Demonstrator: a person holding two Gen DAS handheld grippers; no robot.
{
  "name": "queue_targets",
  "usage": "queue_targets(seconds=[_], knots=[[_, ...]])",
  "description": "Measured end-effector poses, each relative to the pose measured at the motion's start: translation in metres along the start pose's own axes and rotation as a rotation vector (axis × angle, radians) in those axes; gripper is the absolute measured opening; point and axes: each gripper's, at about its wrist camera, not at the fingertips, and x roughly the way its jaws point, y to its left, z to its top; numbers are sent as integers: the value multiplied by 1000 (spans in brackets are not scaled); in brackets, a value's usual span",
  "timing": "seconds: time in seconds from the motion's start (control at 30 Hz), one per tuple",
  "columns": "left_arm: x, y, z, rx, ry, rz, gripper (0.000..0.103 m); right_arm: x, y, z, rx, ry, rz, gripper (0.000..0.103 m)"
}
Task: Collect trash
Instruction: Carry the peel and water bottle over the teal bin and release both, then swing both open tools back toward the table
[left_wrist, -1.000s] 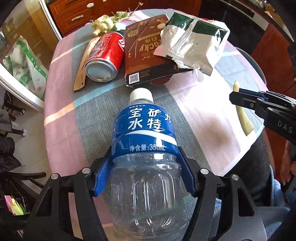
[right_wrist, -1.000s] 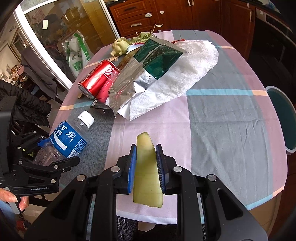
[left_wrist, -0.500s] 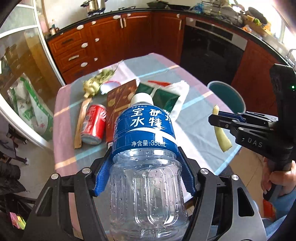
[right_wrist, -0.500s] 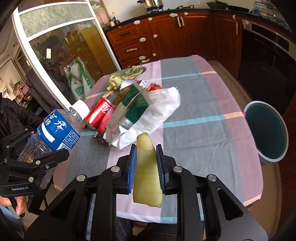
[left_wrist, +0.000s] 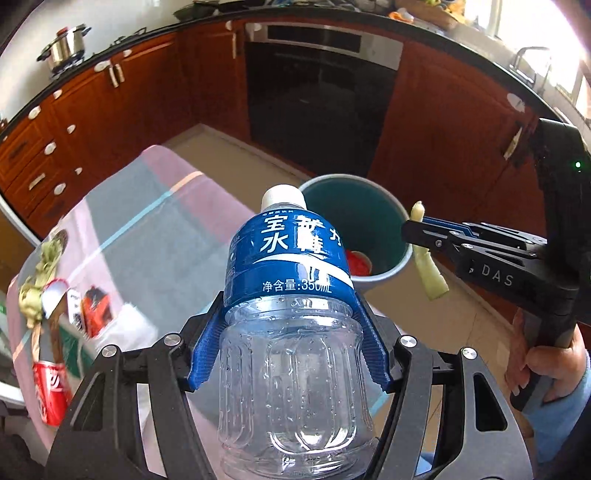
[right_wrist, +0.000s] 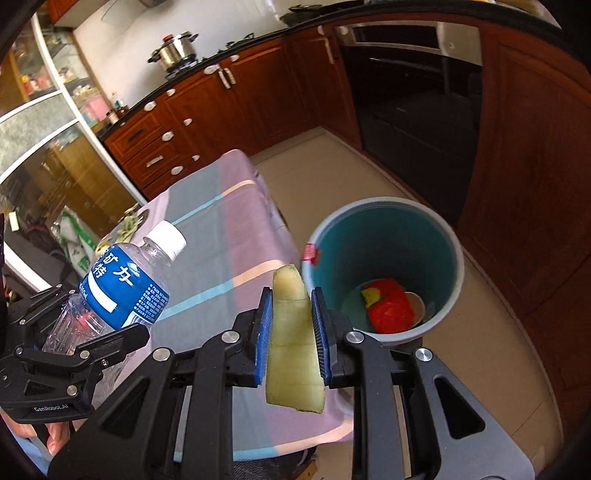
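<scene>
Gripping the clear plastic bottle (left_wrist: 291, 332) at the lower edge of its blue label, the left gripper (left_wrist: 290, 341) is found closed on it, both blue pads (left_wrist: 207, 350) pressed against the sides and the jaws standing fairly wide to take the bottle's girth. The bottle is capped in white, appears empty apart from droplets on the inner wall, and is held with its cap directed toward the bin (left_wrist: 400, 254); in the left wrist view the cap overlaps the bin's near rim. The right gripper (right_wrist: 291, 332) is found closed, at a narrow opening, on a pale yellow-green strip of peel (right_wrist: 293, 332), which is pinched across its width and projects past the pads at both ends. In the right wrist view the peel is seen just beside the bin, at its table side. The bin, grey outside and teal inside, stands on the tiled floor close to the table (right_wrist: 221, 236) corner, and a red crumpled item (right_wrist: 391, 308) with a pale round piece is noted at its bottom. A red can (left_wrist: 50, 387) and wrappers, blurred, are observed on the checked cloth, well apart from the bin. A hand (left_wrist: 546, 362) is seen on the right gripper's handle.
</scene>
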Motion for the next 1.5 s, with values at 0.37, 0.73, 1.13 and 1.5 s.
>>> queue_targets(seconds=[0.37,0.73,1.13,1.5], knots=[[119,-48,72,77,95,-72,67,47,-94,34,169,28,-97,20],[191,-51,86,73,205,-95,67,113,-122,35,245,130,-108,20],[199,-50,82,65,226,-67,77,124,-118,37,238,142,-128,54],[153,-47,68,49,185,-52,82,80,-90,38,222,99,-165,87]])
